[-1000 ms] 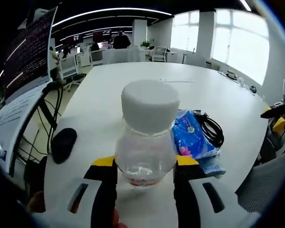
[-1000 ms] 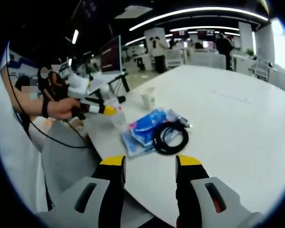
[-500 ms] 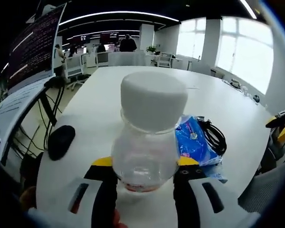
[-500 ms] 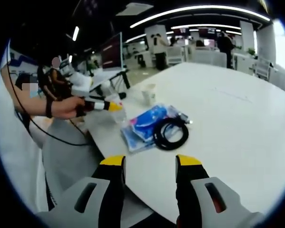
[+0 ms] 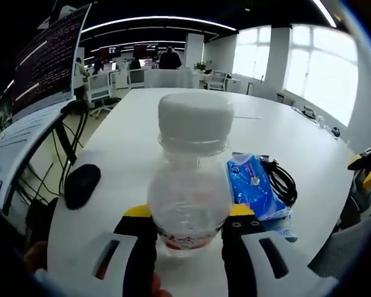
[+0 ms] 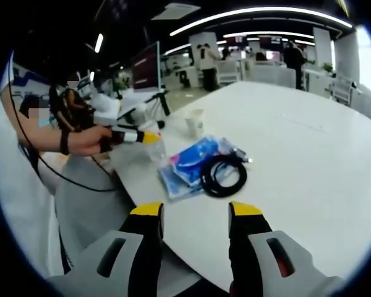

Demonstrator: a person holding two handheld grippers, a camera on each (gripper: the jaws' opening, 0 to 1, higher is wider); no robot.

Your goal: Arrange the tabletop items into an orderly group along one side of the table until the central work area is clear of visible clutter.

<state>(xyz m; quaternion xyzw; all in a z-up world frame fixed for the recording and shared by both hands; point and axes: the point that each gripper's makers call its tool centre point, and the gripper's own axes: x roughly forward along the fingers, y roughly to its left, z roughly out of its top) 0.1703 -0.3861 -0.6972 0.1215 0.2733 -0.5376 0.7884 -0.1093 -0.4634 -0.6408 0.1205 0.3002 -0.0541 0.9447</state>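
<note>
Clear plastic bottle (image 5: 190, 185) with white cap is pinched by left gripper (image 5: 188, 216); right gripper (image 6: 195, 213) is spread above white table (image 6: 309, 154).

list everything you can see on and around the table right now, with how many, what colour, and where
Bottle: one, clear with white cap, between the left gripper's fingers at the near table edge.
Tissue pack: one, blue, beside the bottle.
Cable: one, black, coiled, against the tissue pack.
Paper cup: one, white, upright beyond the pack.
Mouse: one, black, on the table edge near the bottle.
Table: one, white.
Left gripper: shut on the bottle.
Right gripper: open, over the near table edge.
Hand: one, holding the left gripper.
</note>
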